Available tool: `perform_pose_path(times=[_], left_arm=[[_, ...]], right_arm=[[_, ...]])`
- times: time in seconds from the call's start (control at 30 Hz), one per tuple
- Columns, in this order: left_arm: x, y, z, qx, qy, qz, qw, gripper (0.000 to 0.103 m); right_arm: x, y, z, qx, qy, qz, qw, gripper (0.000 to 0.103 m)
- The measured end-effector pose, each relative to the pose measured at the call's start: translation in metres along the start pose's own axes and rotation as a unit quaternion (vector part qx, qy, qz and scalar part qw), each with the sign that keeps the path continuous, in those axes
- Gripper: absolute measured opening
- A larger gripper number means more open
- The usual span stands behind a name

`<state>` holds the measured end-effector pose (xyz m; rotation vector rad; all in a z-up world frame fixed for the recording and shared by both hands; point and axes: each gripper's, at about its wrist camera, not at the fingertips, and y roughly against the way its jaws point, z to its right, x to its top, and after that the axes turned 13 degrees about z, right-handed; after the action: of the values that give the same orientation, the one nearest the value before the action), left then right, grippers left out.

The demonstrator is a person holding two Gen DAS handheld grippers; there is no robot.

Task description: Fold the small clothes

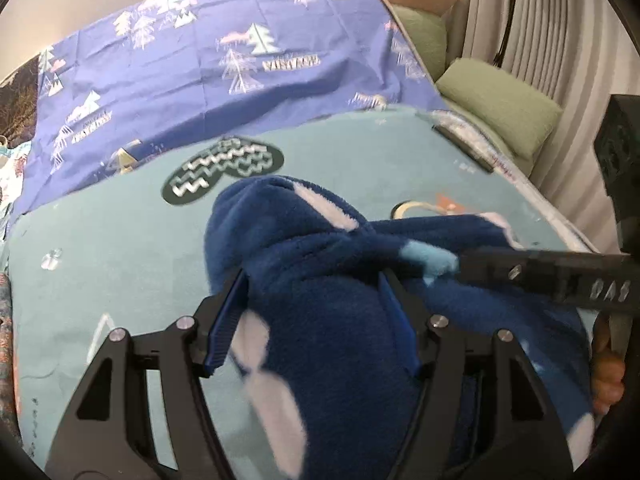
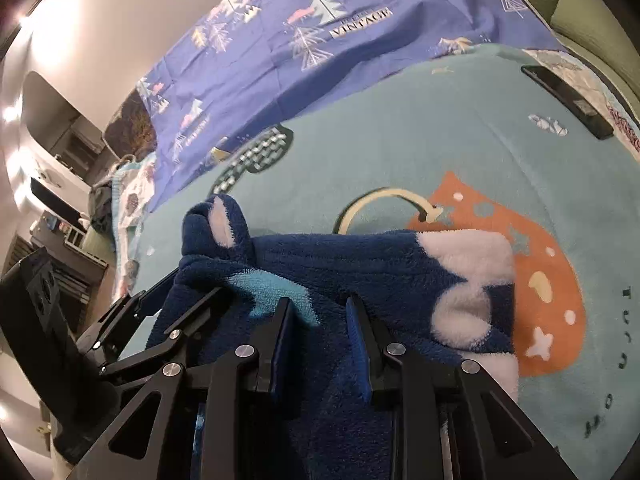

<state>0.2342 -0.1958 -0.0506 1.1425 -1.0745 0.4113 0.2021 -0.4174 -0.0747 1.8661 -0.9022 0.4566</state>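
A dark blue fleece garment [image 1: 320,248] [image 2: 360,268] with white and light blue patches lies bunched on the teal blanket [image 1: 120,240] [image 2: 400,140]. My left gripper [image 1: 314,308] is open, and a thick fold of the fleece lies between its fingers. My right gripper [image 2: 320,316] stands a little open over the fleece, with pile showing in the gap between its pads. In the left wrist view the right gripper's finger [image 1: 540,272] reaches in from the right onto a light blue patch. The right wrist view shows the left gripper [image 2: 180,300] at the garment's left edge.
A blue sheet [image 1: 200,60] printed with trees covers the far half of the bed. A flat black device [image 1: 464,148] [image 2: 568,100] lies near the right edge. Green cushions [image 1: 500,108] and a curtain [image 1: 540,20] stand beyond. A hand [image 1: 608,368] shows at the right.
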Motion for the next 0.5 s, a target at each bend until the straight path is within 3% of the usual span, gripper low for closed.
perform_pose_path(times=[0.17,0.27,0.37,0.4,0.5], left_arm=[[-0.002,0.074,0.011,-0.030,0.000,0.049,0.9983,0.068],[-0.022,0.108,0.026,-0.065,-0.016,0.061,0.9959,0.068],[-0.058,0.095,0.043,-0.029,-0.038,0.020,0.9987,0.071],[-0.067,0.088,0.043,-0.022,-0.022,0.022,0.9993,0.075],[-0.062,0.088,0.024,-0.030,0.078,-0.007,0.9964,0.079]], right_arm=[[0.002,0.089,-0.015,-0.005,0.032,0.081,0.996,0.030],[-0.021,0.121,-0.020,0.010,0.037,0.081,0.996,0.032],[-0.064,0.107,-0.019,-0.002,0.060,0.026,0.998,0.046],[-0.079,0.091,-0.016,-0.018,0.067,0.017,0.997,0.046],[-0.094,0.095,-0.018,-0.036,0.091,0.067,0.993,0.046]])
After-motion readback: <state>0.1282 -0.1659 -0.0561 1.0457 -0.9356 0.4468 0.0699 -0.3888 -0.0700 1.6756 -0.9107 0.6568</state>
